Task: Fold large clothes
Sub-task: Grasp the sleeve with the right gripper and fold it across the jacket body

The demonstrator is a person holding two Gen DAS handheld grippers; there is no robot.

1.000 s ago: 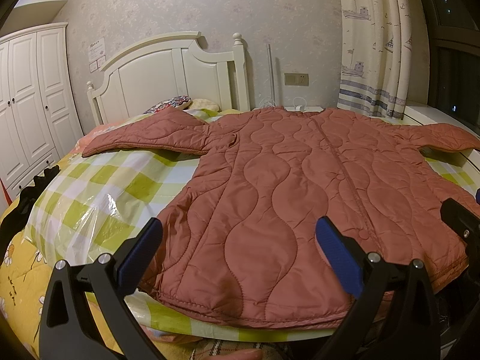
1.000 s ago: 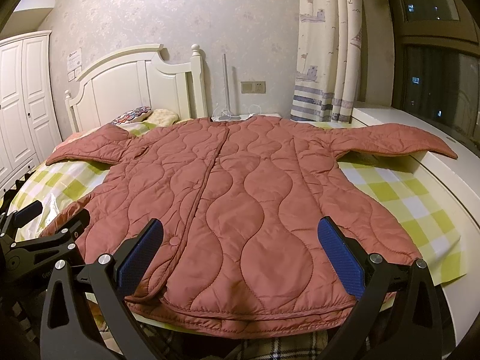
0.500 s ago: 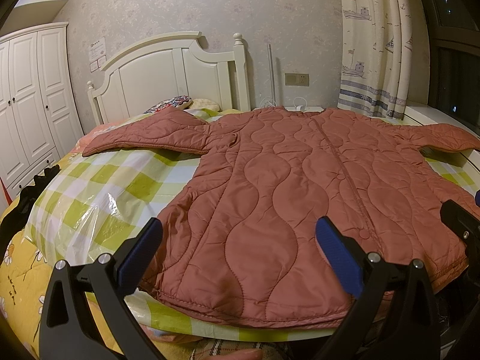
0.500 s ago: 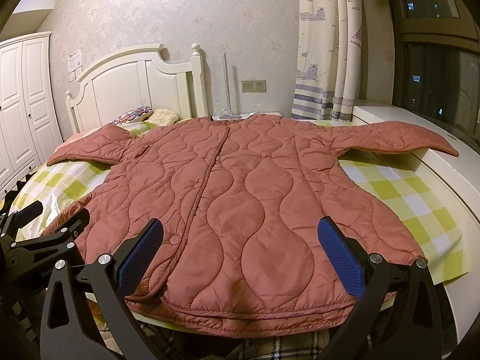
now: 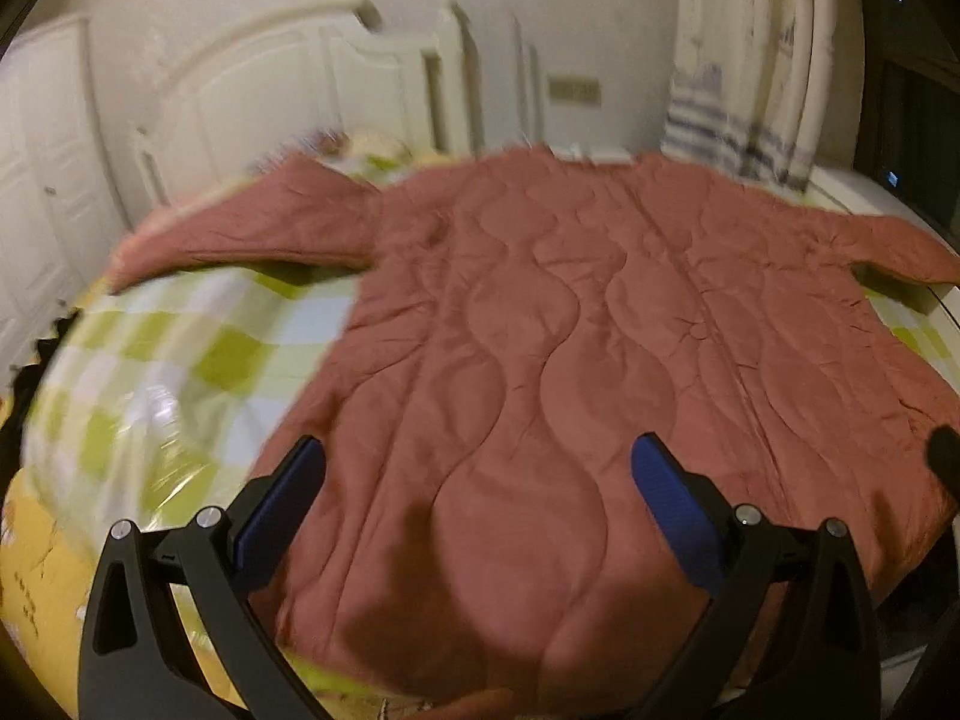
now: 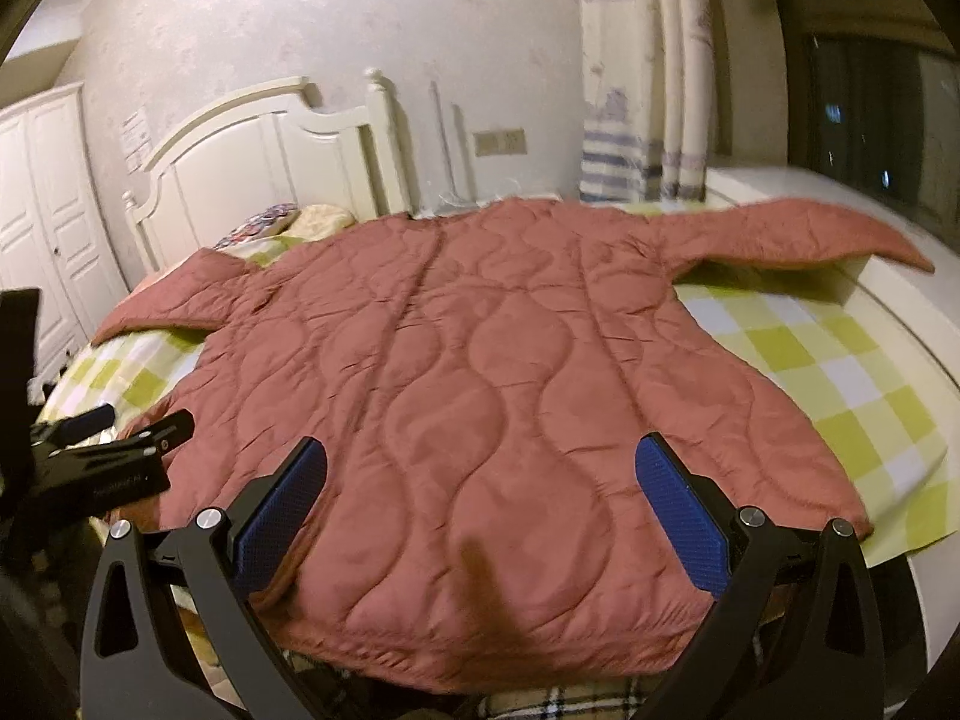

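Jacket (image 6: 480,372) flat on checked bedspread (image 6: 840,372), white headboard (image 6: 252,150) behind; both jaws spread, empty.

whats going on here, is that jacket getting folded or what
A person holds a two-finger gripper in each hand over a quilted red jacket spread flat on a bed with a green checked sheet. Both sleeves are stretched out to the sides and nothing is folded yet. The left gripper and the right gripper hover near the hem with jaws wide open, holding nothing. The left view is blurred.
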